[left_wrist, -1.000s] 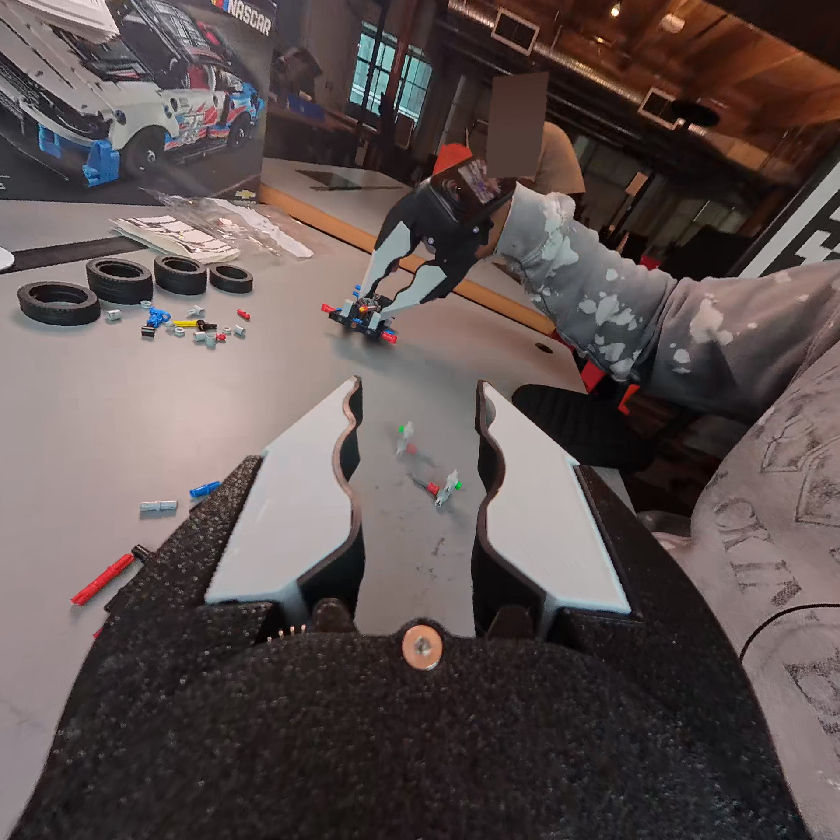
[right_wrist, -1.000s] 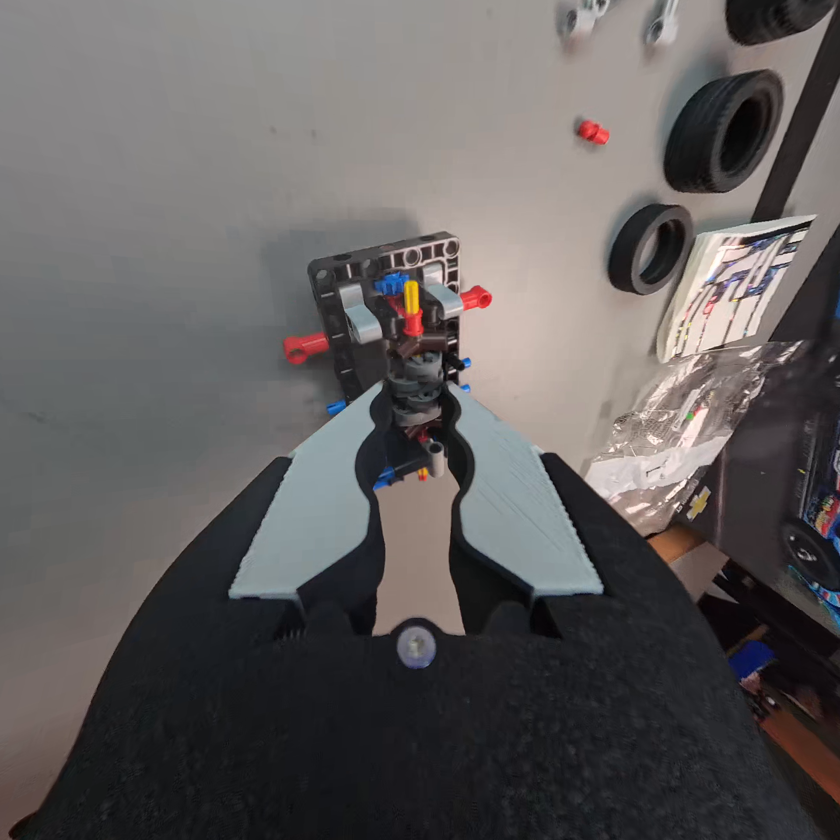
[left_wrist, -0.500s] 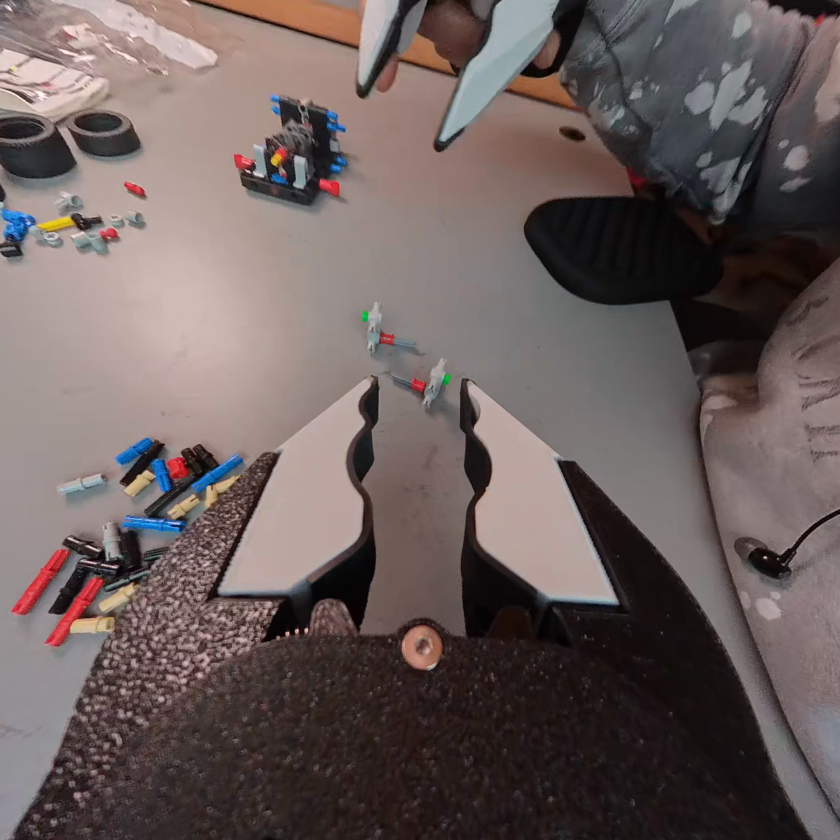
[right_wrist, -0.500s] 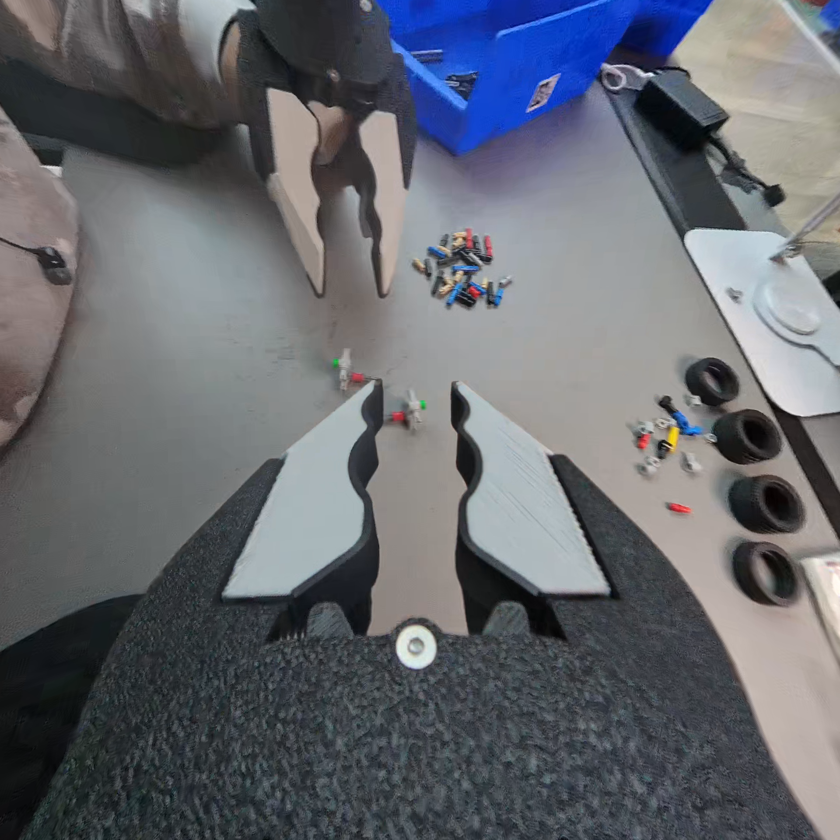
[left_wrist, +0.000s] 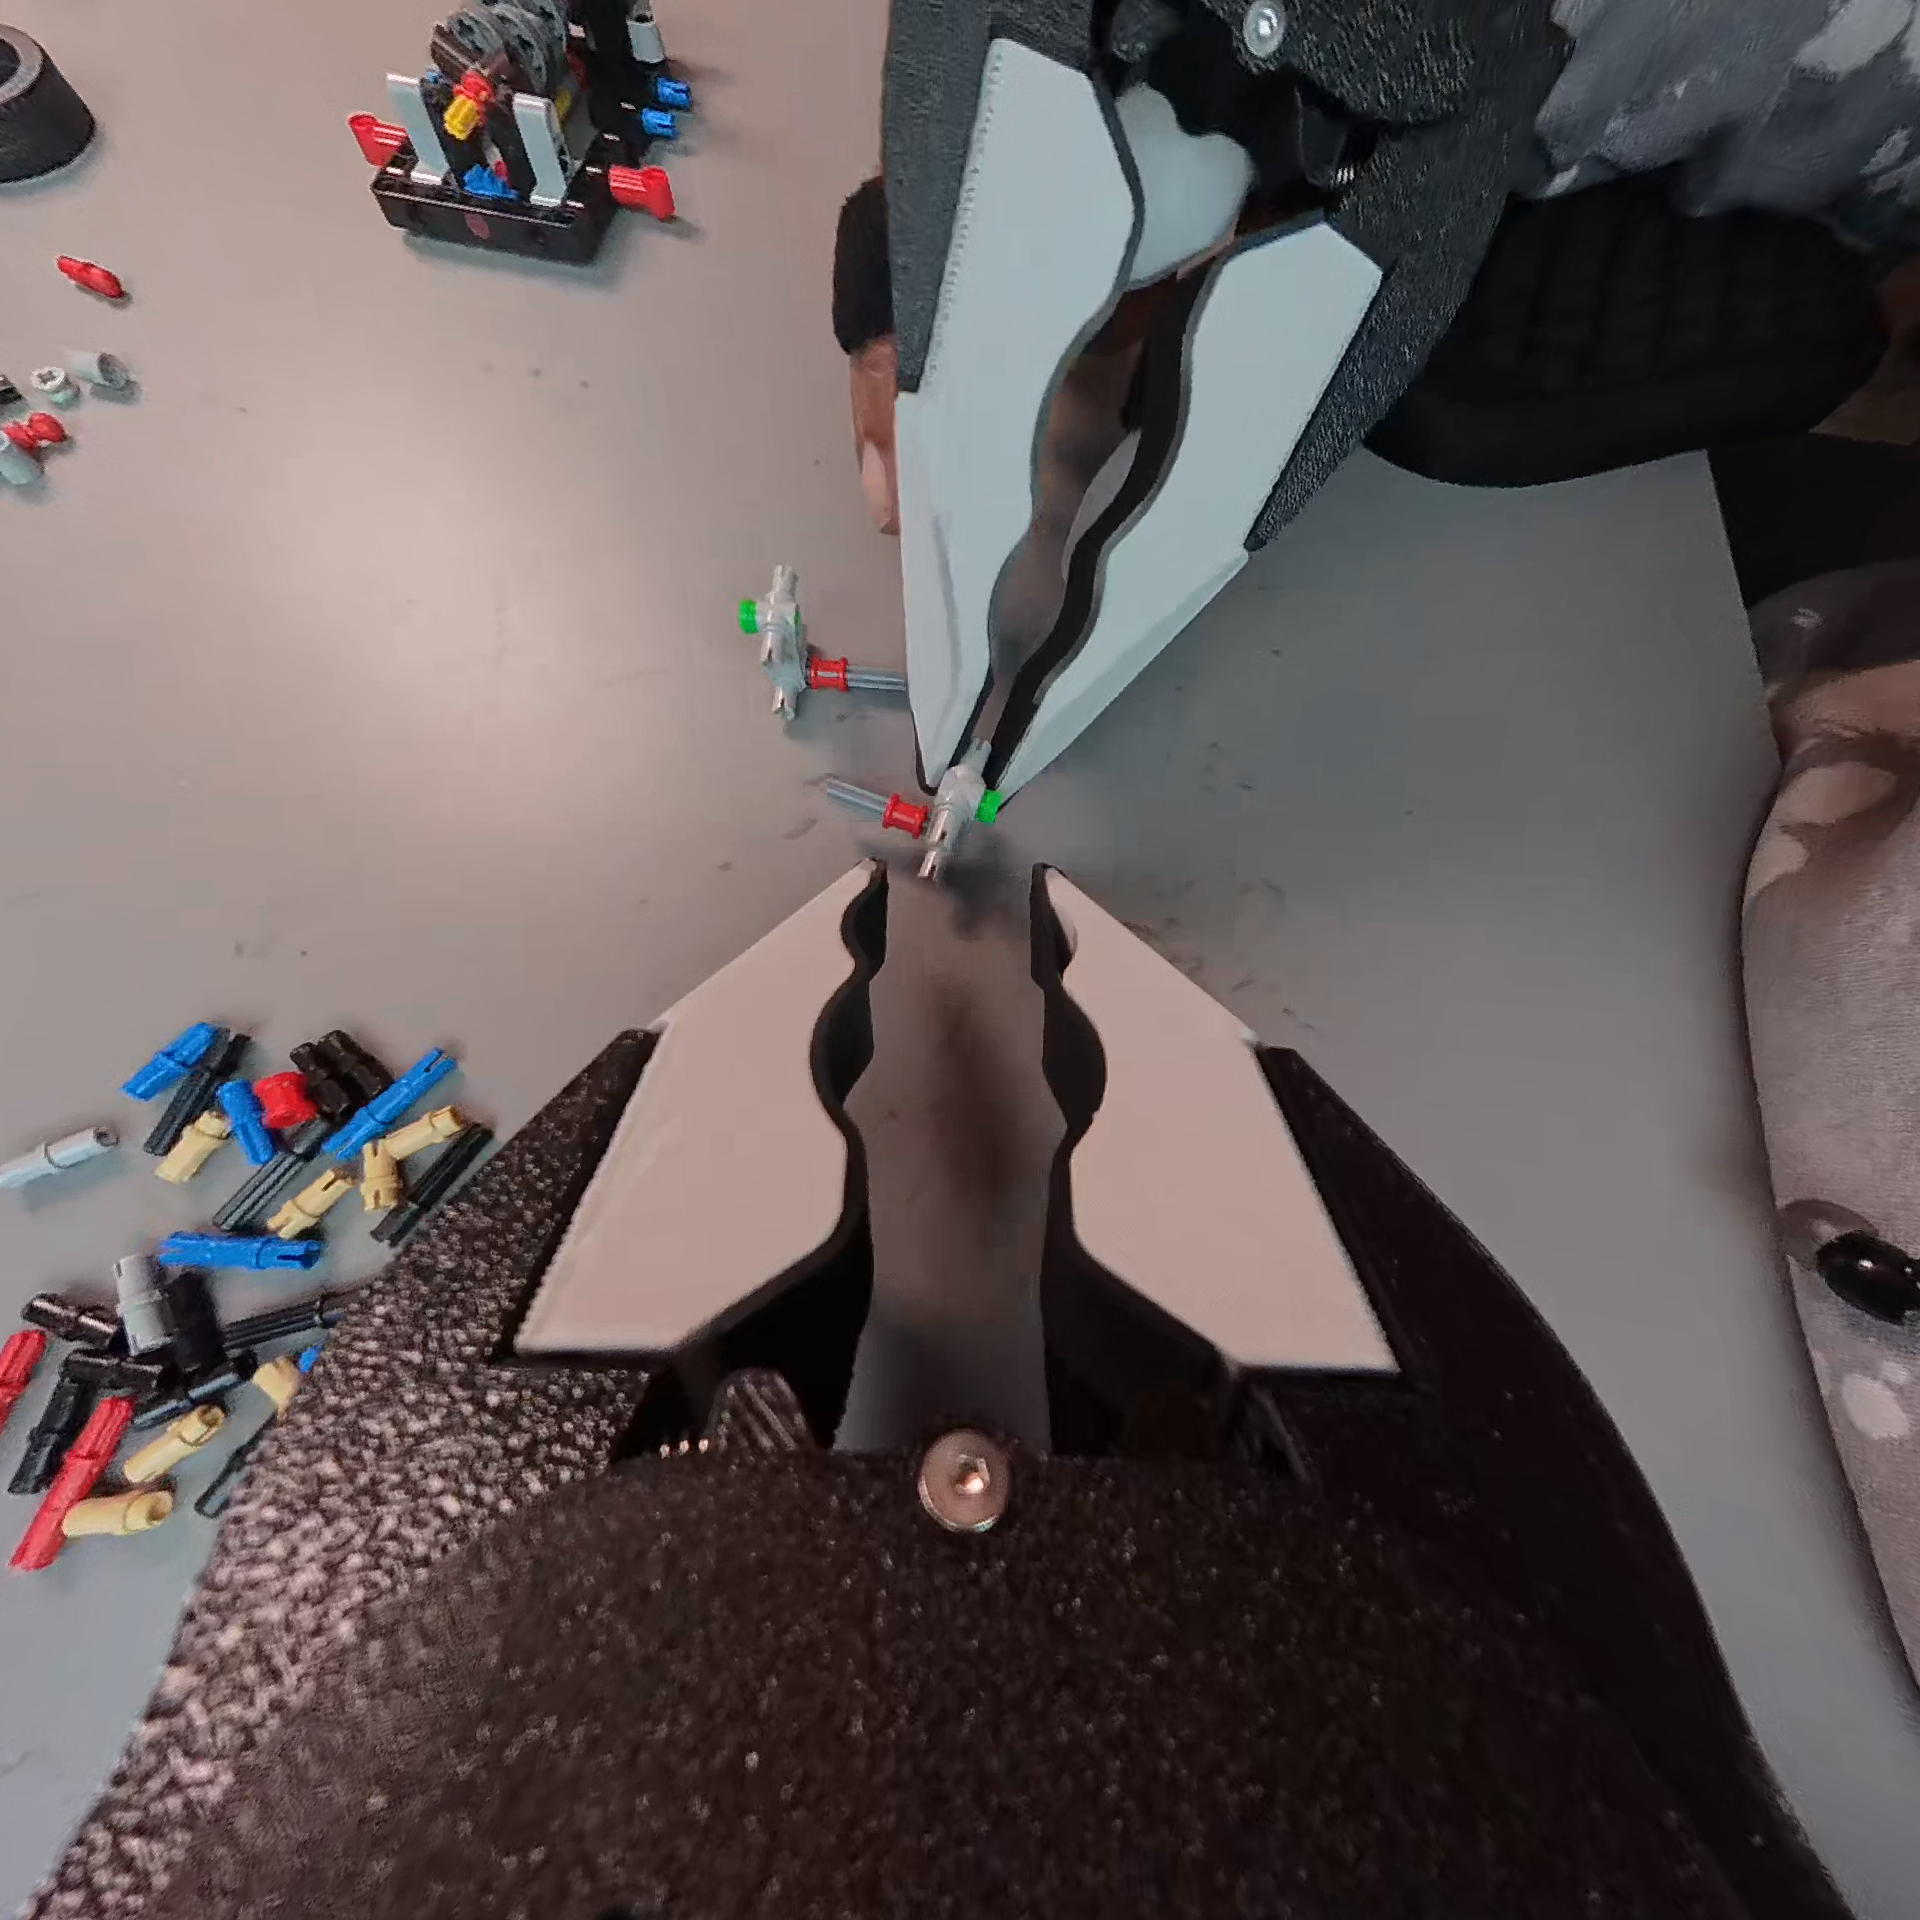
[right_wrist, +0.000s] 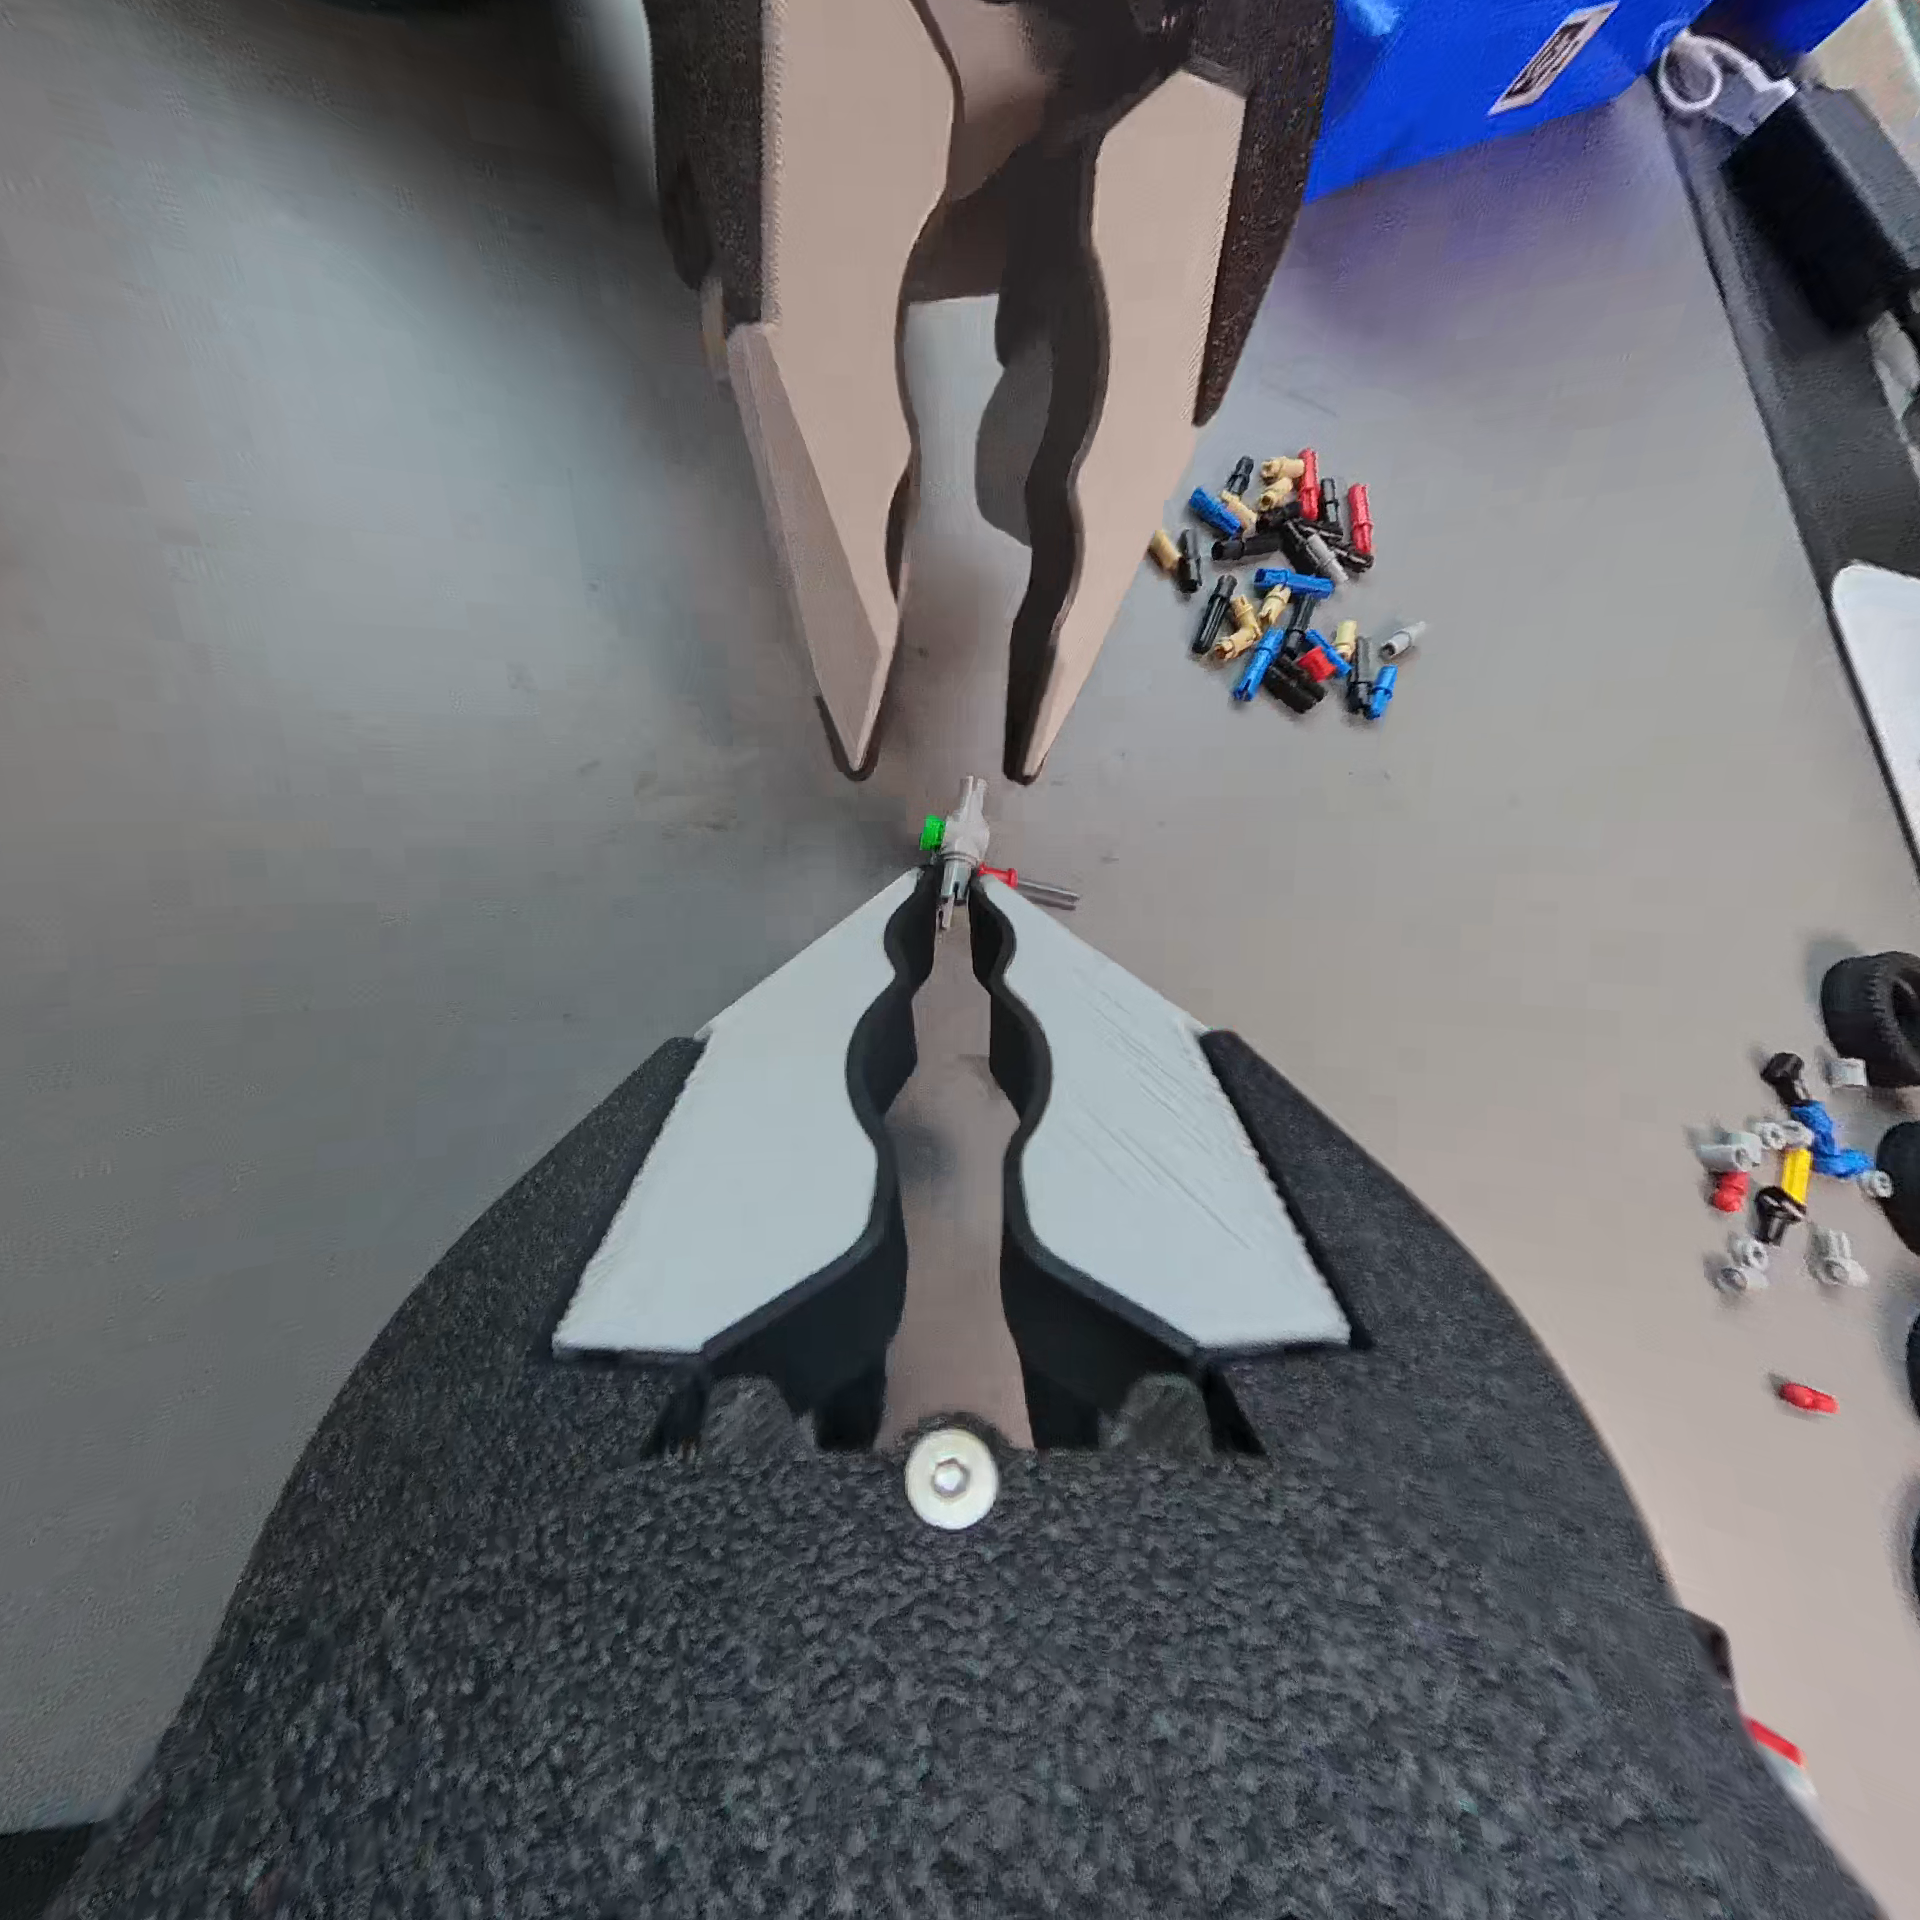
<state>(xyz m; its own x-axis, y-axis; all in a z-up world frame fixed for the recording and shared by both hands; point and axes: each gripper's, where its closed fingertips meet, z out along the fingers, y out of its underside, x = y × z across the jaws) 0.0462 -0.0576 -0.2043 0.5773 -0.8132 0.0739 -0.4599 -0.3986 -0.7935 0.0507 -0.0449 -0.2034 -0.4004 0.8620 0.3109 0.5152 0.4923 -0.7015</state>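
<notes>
A small grey connector piece with a green end, a red bush and a grey axle lies on the grey table. My right gripper is shut on its grey stem. In the left wrist view it reaches down from the top. My left gripper is open and empty, its tips just short of the same piece. It faces the right gripper in the right wrist view. A second piece of the same kind lies just to the left.
A black frame assembly with red, blue and yellow parts stands at the far left. A pile of loose pins lies left of my left gripper. Black tyres, small parts and a blue bin lie around. A person's clothing borders the table.
My right gripper let go of the black frame assembly, moved to the small grey piece and shut on it. My left gripper dropped lower and closer to the same piece, staying open.
</notes>
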